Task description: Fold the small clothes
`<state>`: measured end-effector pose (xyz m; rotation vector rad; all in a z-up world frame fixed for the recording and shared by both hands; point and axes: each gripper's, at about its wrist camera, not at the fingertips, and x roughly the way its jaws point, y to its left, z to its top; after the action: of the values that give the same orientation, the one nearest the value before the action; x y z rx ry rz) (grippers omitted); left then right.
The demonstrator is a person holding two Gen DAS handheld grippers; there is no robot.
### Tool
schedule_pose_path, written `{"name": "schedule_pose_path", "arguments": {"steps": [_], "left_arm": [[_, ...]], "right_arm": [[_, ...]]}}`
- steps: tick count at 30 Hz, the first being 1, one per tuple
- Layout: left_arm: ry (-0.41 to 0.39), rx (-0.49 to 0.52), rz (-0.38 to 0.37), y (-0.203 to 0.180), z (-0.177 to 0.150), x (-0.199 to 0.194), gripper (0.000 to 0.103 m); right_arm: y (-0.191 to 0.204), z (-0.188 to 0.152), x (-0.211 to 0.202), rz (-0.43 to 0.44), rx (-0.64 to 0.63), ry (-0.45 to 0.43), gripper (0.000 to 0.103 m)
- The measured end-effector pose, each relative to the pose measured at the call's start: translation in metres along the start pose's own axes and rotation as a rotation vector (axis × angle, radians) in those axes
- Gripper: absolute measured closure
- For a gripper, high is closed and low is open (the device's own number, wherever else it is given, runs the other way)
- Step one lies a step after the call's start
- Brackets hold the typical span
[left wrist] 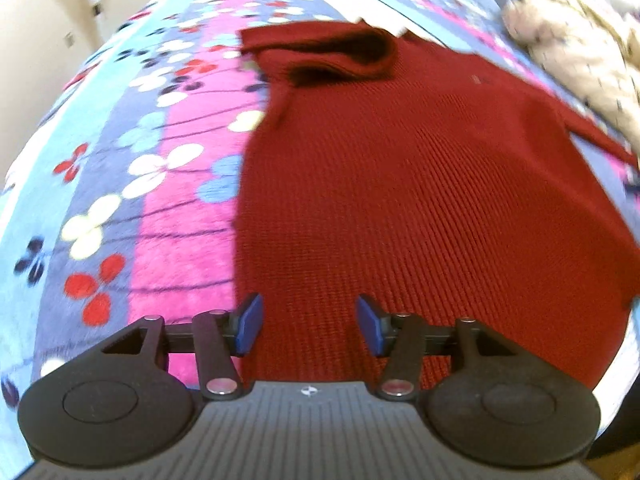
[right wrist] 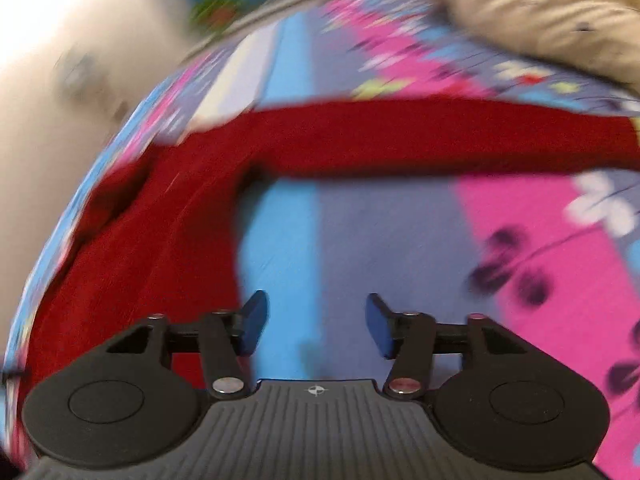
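Right now a red sweater (left wrist: 420, 184) lies flat on a flowery blanket (left wrist: 160, 160) and fills the middle and right of the left wrist view. Its collar sits near the top middle of that picture. The left gripper (left wrist: 310, 326) is at the bottom, over the sweater's near edge. Its blue jaws are partly open and hold nothing.

On the right wrist view, which is blurry, one long sleeve (right wrist: 440, 140) stretches across the middle. The right gripper (right wrist: 316, 326) is at the bottom, over bare blanket just beside the sweater. Its jaws are apart and empty. A tan cloth (right wrist: 540, 12) is bunched in the upper right corner.
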<state>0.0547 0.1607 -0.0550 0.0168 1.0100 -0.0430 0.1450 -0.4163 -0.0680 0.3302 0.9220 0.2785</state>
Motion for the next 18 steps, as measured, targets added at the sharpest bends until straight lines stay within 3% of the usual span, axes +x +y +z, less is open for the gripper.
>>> {"name": "schedule_pose_path", "arguments": {"steps": [1,6,8,9,10,11,12,13,16,18], "left_arm": [[0.004,-0.035,0.004,0.007,-0.001,-0.002,0.044],[0.105,-0.186,0.02,0.041,-0.016,0.002,0.044],[0.137,-0.195,0.006,0.044,-0.023,0.004,0.044],[0.135,-0.179,0.002,0.042,-0.023,0.003,0.044],[0.136,-0.159,-0.007,0.038,-0.024,0.002,0.045],[0.14,-0.144,-0.018,0.035,-0.025,0.002,0.054],[0.141,-0.128,-0.033,0.031,-0.026,0.0,0.066],[0.138,-0.114,-0.064,0.027,-0.027,-0.002,0.092],[0.075,-0.087,-0.083,0.017,-0.031,-0.019,0.093],[-0.012,-0.117,-0.164,0.018,-0.03,-0.041,0.093]], "right_arm": [[0.014,-0.008,-0.001,0.007,-0.04,0.028,0.03],[0.063,-0.052,0.006,-0.017,-0.199,0.148,0.029],[0.074,-0.063,0.007,-0.061,-0.228,0.127,0.03],[0.073,-0.067,0.006,-0.074,-0.227,0.115,0.034],[0.076,-0.068,0.005,-0.078,-0.208,0.098,0.054],[0.075,-0.068,0.003,-0.071,-0.179,0.086,0.084],[0.07,-0.066,0.002,-0.051,-0.139,0.081,0.09],[0.068,-0.064,-0.004,-0.035,-0.093,0.062,0.096],[0.064,-0.056,-0.031,-0.019,-0.016,-0.038,0.097],[0.057,-0.045,-0.064,0.04,0.06,-0.129,0.097]]}}
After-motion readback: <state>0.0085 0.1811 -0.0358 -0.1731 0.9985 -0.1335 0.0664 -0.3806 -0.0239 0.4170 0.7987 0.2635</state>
